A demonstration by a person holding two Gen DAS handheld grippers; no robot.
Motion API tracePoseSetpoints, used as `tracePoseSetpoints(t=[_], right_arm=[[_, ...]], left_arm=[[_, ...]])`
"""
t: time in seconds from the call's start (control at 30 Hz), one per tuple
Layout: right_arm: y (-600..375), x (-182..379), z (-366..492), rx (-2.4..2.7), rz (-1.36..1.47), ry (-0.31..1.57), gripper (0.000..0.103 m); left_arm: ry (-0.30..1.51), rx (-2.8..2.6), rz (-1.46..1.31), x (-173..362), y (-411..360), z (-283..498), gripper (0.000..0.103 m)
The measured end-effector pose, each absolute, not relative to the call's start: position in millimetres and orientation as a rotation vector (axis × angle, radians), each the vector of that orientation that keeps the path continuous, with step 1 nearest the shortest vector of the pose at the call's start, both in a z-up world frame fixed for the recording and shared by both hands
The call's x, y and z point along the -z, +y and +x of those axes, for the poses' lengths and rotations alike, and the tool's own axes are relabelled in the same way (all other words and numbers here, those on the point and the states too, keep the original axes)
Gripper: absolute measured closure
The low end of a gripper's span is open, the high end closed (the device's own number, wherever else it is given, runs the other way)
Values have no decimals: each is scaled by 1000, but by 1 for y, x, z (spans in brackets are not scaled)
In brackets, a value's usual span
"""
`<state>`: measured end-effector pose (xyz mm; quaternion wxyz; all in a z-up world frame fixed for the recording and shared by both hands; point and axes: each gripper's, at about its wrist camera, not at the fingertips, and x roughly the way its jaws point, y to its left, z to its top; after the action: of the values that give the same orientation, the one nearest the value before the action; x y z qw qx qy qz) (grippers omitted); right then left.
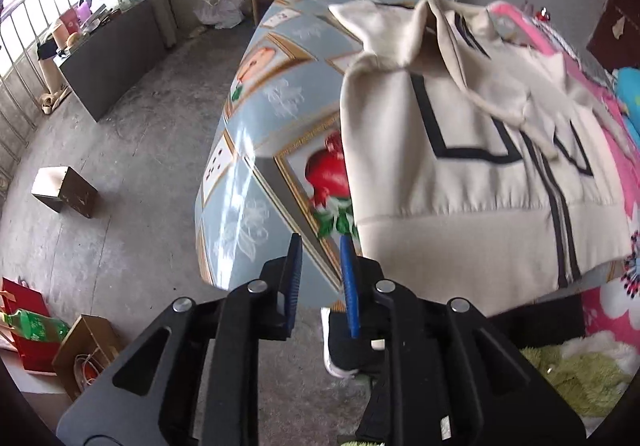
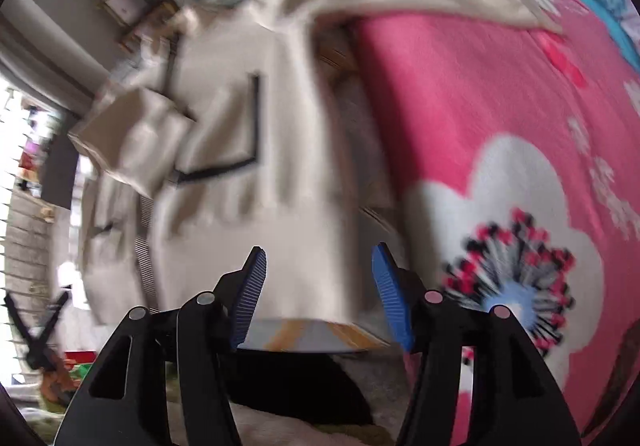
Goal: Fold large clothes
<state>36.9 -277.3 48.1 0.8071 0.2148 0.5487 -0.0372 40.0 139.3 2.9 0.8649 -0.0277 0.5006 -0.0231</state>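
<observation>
With both sleeves folded in, cream hoodie (image 1: pixel 480 182) awaited hem fold; left gripper (image 1: pixel 320 246) and right gripper (image 2: pixel 318 258) hung apart, empty, needing near hem corners.

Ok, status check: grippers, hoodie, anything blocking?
Left gripper open, empty, off the hem. Right gripper open, empty. Cream hoodie on table, sleeve folded in. Pink blanket alongside.

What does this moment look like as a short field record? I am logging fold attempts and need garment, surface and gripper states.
garment: cream hoodie with black lettering, lying partly folded, one sleeve turned over the chest
surface: table with fruit-print cloth
beside it: pink floral blanket
left hand-held gripper: open, empty, near the hoodie's hem corner, over the table edge
right hand-held gripper: open, empty, facing the hem
image quality: right wrist view motion-blurred
</observation>
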Motion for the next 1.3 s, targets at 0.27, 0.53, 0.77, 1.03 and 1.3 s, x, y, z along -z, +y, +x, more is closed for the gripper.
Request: tracePoseSetpoints(t=[0.27, 0.53, 0.77, 1.03, 1.3], right_arm=[[-214, -6, 151, -242, 587, 1175, 48], [-189, 46, 192, -233, 638, 1277, 64], [-178, 28, 223, -266, 561, 1209, 99], [-207, -138, 268, -295, 399, 780, 100], [-241, -51, 252, -367, 598, 1071, 58]], left_arm=[[1021, 70, -32, 3, 104, 94, 84], [996, 105, 13, 8, 62, 146, 78], [978, 86, 83, 16, 44, 187, 70], [987, 13, 162, 26, 41, 217, 64], [1001, -14, 126, 33, 49, 226, 64]])
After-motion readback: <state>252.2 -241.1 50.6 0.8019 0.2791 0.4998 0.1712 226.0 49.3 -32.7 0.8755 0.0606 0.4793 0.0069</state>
